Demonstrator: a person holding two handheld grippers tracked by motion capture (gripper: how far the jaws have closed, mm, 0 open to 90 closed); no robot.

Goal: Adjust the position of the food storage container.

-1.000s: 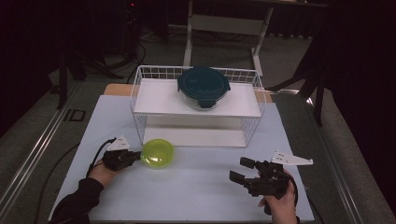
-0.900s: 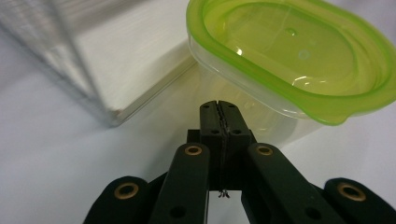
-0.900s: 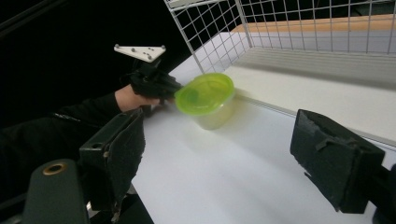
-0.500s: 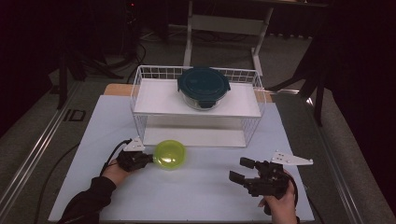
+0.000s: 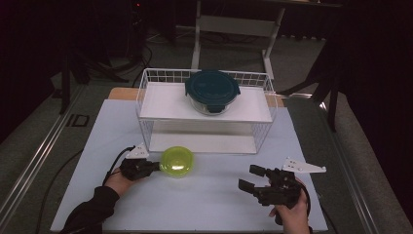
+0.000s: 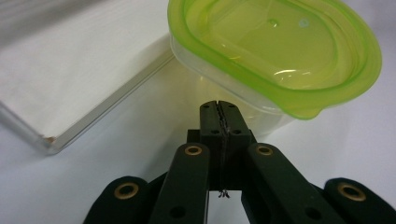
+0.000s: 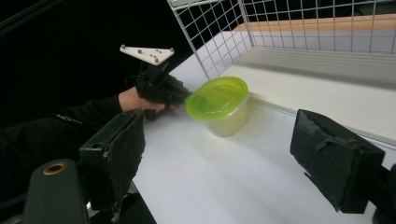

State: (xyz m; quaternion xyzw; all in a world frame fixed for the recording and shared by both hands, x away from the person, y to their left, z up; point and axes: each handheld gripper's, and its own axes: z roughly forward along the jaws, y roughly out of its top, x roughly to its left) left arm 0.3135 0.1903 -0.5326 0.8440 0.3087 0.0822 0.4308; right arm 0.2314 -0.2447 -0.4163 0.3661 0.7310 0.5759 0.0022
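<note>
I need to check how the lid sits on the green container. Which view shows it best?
The left gripper view: the green container is close, lid rim sharp, just beyond the shut left tool. The right gripper view shows it whole from the side, farther off. The high view shows it small.

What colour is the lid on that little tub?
Translucent lime green lid; the left gripper view shows it best.

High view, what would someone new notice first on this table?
The bright green tub stands out on the pale table, just in front of the white wire rack. The left gripper, its fingers pressed together, sits right against the tub's side. Next comes the dark teal lidded container on the rack's upper shelf, while the right gripper waits open near the table's front right.
</note>
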